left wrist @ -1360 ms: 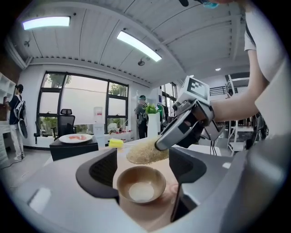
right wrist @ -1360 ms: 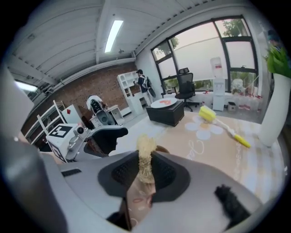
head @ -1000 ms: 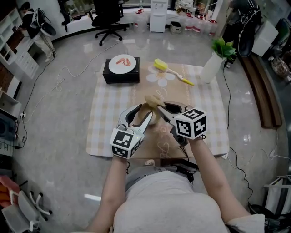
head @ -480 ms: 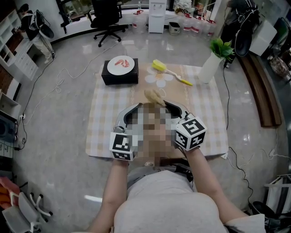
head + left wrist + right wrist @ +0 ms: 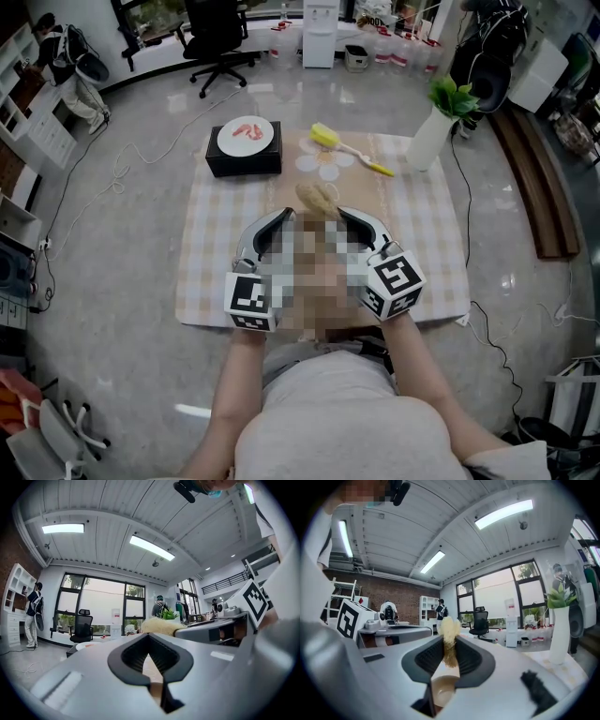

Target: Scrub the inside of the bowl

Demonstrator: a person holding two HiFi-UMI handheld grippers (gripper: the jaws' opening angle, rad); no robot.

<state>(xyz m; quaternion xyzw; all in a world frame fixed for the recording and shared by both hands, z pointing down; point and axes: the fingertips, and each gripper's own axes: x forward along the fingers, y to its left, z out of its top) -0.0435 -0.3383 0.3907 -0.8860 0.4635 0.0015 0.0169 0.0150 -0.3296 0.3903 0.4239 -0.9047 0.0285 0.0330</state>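
Tan and thin, the small bowl [image 5: 151, 666] looks light and slippery to us — our left gripper [image 5: 149, 643] pinches its rim, we think; our right gripper [image 5: 449, 641] squeezes the straw-coloured fibre scrubber [image 5: 450, 626] beside it.

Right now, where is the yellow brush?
In the head view, the yellow brush lies on the checked cloth's far edge, between the black box and the white vase.

Across the pale checked cloth [image 5: 216, 253] now: black box [image 5: 242, 161] at its back left corner, round white plate [image 5: 247, 135] on top; yellow long-handled brush [image 5: 342, 148] right of it, tan fibrous scrubber [image 5: 317, 196] in front of that, white plant vase [image 5: 428, 141] back right.
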